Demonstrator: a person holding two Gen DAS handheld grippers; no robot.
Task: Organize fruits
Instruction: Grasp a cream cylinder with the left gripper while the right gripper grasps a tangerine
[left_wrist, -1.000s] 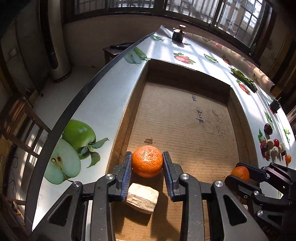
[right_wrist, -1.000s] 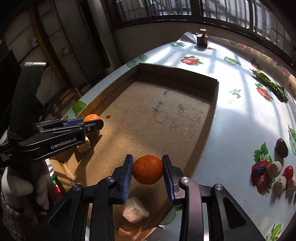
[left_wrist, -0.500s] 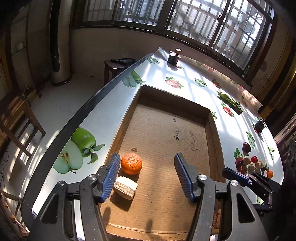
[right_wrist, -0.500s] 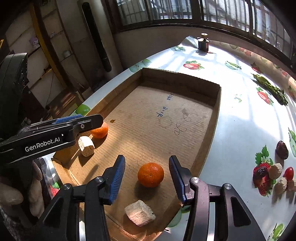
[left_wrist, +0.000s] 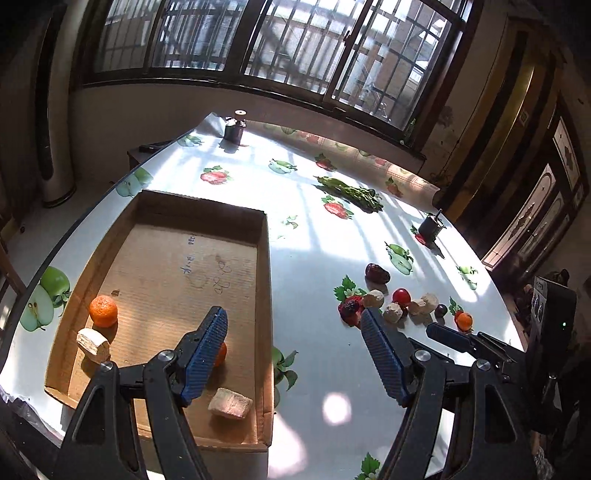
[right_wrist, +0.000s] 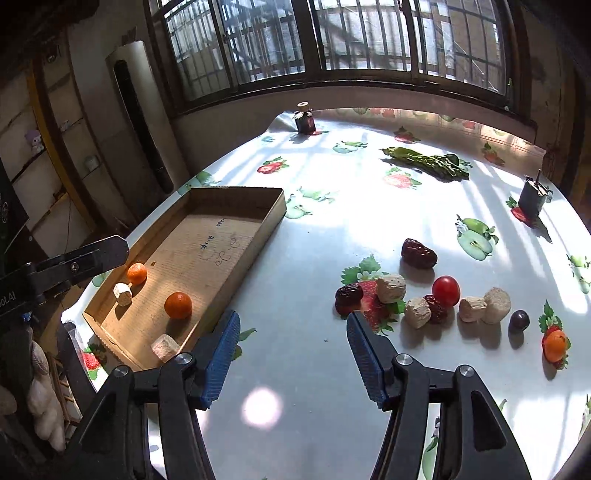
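- Left wrist view: the left gripper (left_wrist: 295, 354) has its blue-padded fingers (left_wrist: 205, 354) spread wide, holding nothing, above the right wall of the cardboard tray (left_wrist: 264, 280) and the bare tablecloth beside it.
- Inside the tray, one orange (left_wrist: 103, 311) lies near the left wall, with a pale chunk (left_wrist: 93, 345) just in front of it.
- A second orange (left_wrist: 221, 353) shows only as a sliver behind the left finger; another pale chunk (left_wrist: 229, 402) lies near the tray's front right corner.
- On the fruit-print table (left_wrist: 314, 236) to the right sits a loose cluster: a dark date (left_wrist: 377, 274), a cherry tomato (left_wrist: 401, 295), pale chunks and a small orange (left_wrist: 464, 320).
- The right gripper (left_wrist: 465, 339) juts in from the right edge; from here I cannot tell how its jaws stand.
- Right wrist view: the right gripper (right_wrist: 291, 354) is opened wide and empty over the tablecloth (right_wrist: 303, 280), between the tray (right_wrist: 258, 236) and the fruit cluster.
- Both oranges (right_wrist: 137, 273) (right_wrist: 178, 305) rest on the tray floor, well apart, each with a pale chunk (right_wrist: 122, 293) (right_wrist: 165, 347) nearby.
- The date (right_wrist: 418, 253), tomato (right_wrist: 446, 290), a dark grape (right_wrist: 519, 320) and the small orange (right_wrist: 554, 345) lie outside the tray on the right.
- A fingertip of the left gripper (right_wrist: 92, 254) reaches in at the left edge.
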